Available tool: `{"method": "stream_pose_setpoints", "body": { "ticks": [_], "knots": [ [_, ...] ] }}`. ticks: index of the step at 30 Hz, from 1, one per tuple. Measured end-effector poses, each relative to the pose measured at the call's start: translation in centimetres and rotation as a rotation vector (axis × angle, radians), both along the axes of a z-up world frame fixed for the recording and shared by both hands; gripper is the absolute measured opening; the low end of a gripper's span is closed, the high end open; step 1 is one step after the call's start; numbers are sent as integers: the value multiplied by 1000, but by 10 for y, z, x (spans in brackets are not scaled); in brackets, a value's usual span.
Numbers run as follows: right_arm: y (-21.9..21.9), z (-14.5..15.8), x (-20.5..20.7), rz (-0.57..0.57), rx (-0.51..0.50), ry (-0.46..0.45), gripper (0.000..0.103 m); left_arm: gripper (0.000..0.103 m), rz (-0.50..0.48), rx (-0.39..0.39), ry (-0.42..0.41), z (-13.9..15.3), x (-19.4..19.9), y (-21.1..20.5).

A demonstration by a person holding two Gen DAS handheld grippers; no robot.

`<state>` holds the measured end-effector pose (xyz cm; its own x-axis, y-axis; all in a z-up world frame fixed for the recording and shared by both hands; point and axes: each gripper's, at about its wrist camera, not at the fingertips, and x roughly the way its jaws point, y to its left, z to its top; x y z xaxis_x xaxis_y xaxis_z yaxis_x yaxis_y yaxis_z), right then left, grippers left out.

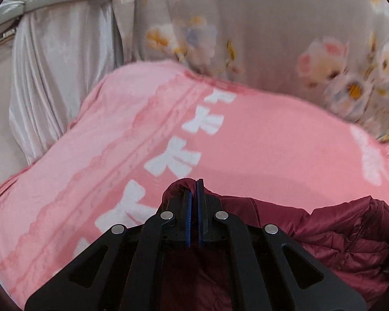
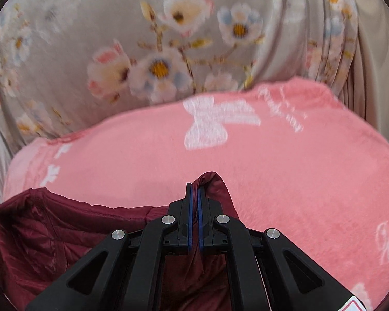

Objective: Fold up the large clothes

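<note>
Pinched between my left gripper (image 1: pixel 193 185) fingers is a bunched peak of the maroon puffer jacket (image 1: pixel 350 233), the blue pads nearly together with fabric poking up between and around them; my right gripper (image 2: pixel 195 189) is clamped the same way on another peak of the same jacket (image 2: pixel 44 223), the cloth humped over the right-hand finger. From the left fingers the jacket's quilted body runs off to my right and sags below the grip; from the right fingers it runs off to my left, so the garment's long axis lies across me, strung between the two hands, and neither hand is clearly nearer to its bulk. Both grips sit on what I judge to be one edge of the jacket, held above the pink blanket (image 1: pixel 246 134), which has white bow prints and spreads out ahead of both sets of fingers. Whether the hanging part of the jacket touches the blanket I cannot tell. Beyond the blanket's far edge hangs a grey floral curtain (image 2: pixel 168 51), and at my far left a pale satin drape (image 1: pixel 57 64). No containers are in sight. I judge the coming move carries this held edge forward over the blanket.
</note>
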<state>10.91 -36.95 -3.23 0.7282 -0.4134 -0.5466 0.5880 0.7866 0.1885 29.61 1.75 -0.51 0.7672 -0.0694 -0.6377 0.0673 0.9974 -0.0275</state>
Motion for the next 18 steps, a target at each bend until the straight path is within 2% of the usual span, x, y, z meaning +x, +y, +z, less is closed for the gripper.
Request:
{"method": "stream_pose_setpoints", "body": {
  "ticks": [4,8,14,16,18],
  "knots": [
    [-12,-32,22,-12,44,76,2,2,16,72,84,-49,23,-14],
    [-16,-60,33,5,95,141,2,3,12,87,144,-88,35,-22],
    [-21,-70,40,32,147,174,6,3,19,90,143,-96,37,-26],
    [-22,-67,35,32,160,150,8,3,16,61,145,-95,38,-23],
    [-19,-49,19,7,128,88,12,4,12,6,135,-87,34,-11]
  ]
}}
